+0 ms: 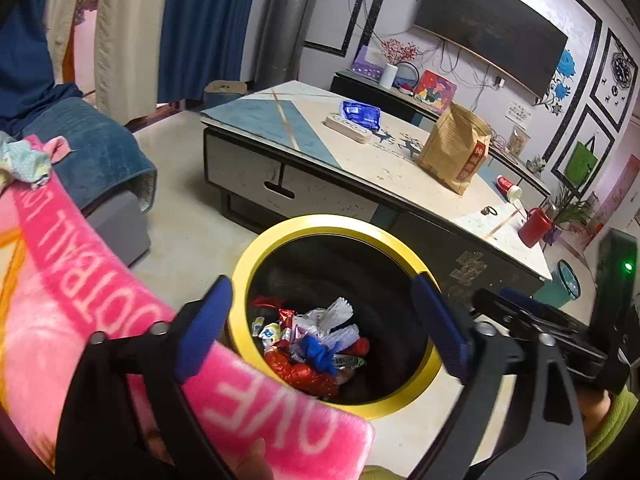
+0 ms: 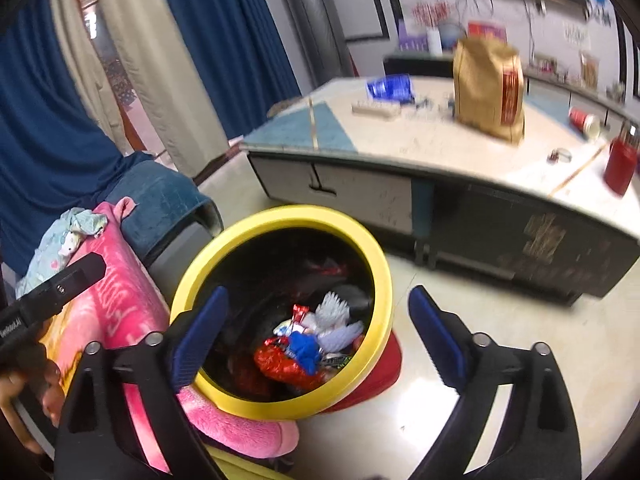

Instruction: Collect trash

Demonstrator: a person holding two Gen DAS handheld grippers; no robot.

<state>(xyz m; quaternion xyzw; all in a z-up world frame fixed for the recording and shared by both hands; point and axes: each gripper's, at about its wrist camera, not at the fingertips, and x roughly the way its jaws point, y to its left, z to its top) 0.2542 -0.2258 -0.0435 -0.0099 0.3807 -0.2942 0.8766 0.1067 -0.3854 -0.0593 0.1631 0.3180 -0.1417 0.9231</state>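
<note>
Lying below spread fingers point(image 1: 440, 332): trash point(image 1: 316, 344)

Even, soft indoor light fills both views, with no hard shadows. The left wrist view is sharp across most of the room; the right wrist view is smeared by motion blur, worst on the far table point(image 2: 400, 136) and the paper bag point(image 2: 490, 88). The floor point(image 2: 424, 396) near the bin point(image 2: 280, 216) carries a pale glare patch. The bin's inside is dark, though the wrappers point(image 1: 316, 344) at its bottom stay readable. Fisheye distortion bends the walls and curtains, and black vignetting closes the corners. Colours look saturated, slightly pink.
</note>
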